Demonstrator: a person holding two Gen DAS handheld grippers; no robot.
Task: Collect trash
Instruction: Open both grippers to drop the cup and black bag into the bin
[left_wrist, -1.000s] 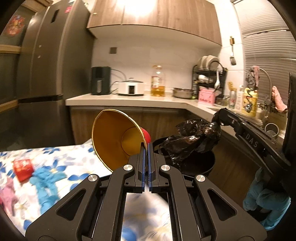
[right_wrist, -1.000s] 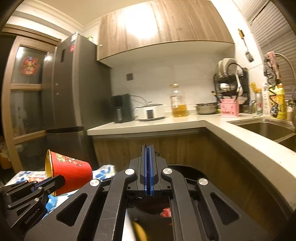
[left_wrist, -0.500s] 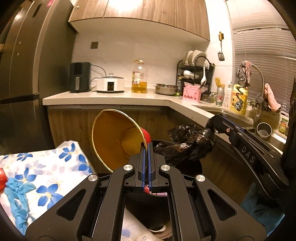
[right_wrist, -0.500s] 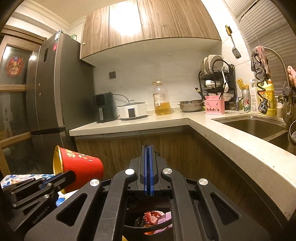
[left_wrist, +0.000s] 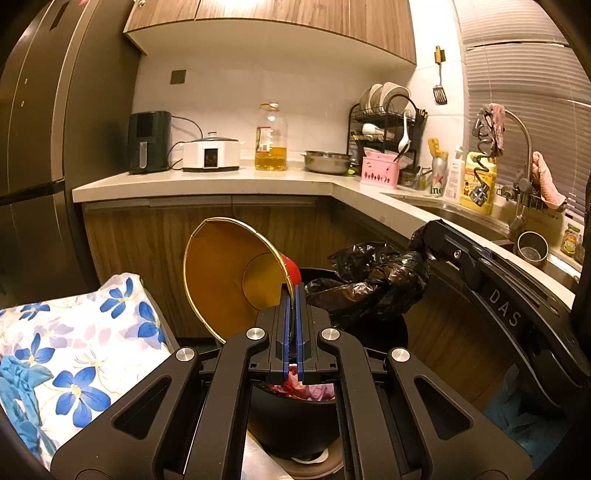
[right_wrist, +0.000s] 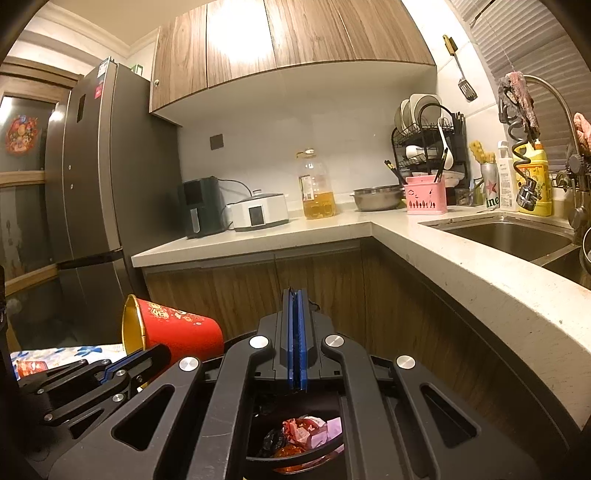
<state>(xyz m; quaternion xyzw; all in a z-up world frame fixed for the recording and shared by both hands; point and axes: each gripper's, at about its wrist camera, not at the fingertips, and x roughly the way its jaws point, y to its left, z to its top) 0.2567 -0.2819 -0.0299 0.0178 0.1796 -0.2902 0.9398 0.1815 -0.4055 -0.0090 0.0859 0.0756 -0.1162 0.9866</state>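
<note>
Left wrist view: both grippers over the black trash bin
The left gripper is clamped on the rim of a red bucket tipped sideways above the bin; the right gripper pinches the black bin bag. Wrappers lie inside, the counter edge close alongside

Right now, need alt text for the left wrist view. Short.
The left tool is shut on the rim of a tipped red bucket with a gold inside, held above a black trash bin. The right tool pinches the bin's black liner bag. Behind runs a kitchen counter; a floral cloth lies at left.
</note>
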